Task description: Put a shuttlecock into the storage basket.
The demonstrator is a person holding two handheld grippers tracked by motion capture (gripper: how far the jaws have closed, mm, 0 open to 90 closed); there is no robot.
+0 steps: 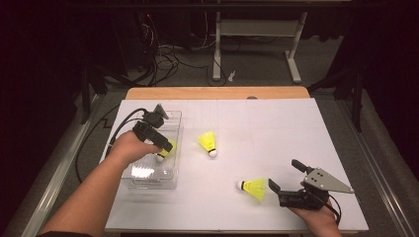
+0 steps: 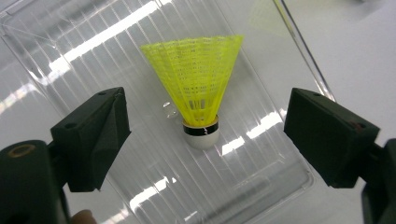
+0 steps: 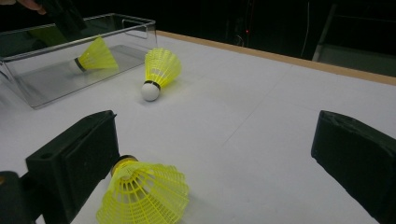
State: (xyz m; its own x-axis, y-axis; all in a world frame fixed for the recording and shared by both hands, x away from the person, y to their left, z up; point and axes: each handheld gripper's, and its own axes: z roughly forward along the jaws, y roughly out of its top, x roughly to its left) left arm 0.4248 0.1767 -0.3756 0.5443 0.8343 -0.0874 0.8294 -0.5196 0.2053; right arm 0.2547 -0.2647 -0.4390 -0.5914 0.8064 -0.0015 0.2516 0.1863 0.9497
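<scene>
Nearest the right gripper's camera, a yellow mesh-skirted plastic shuttlecock with a white cork tip is seen lying on its side on the white table surface, just beside the left-hand black jaw and not between the two jaws. The right gripper is held released, its jaws spread wide with nothing grasped. In the high view this near shuttlecock is found immediately to the left of that gripper, its long axis roughly across the table, cork pointing away from the hand and skirt mouth facing the jaws; a short shift leftward is judged necessary before closing. A second yellow shuttlecock is left loose mid-table, well apart from both hands. The left gripper is likewise held open above the clear ribbed plastic tray, where a third yellow shuttlecock is seen lying between but untouched by the jaws.
</scene>
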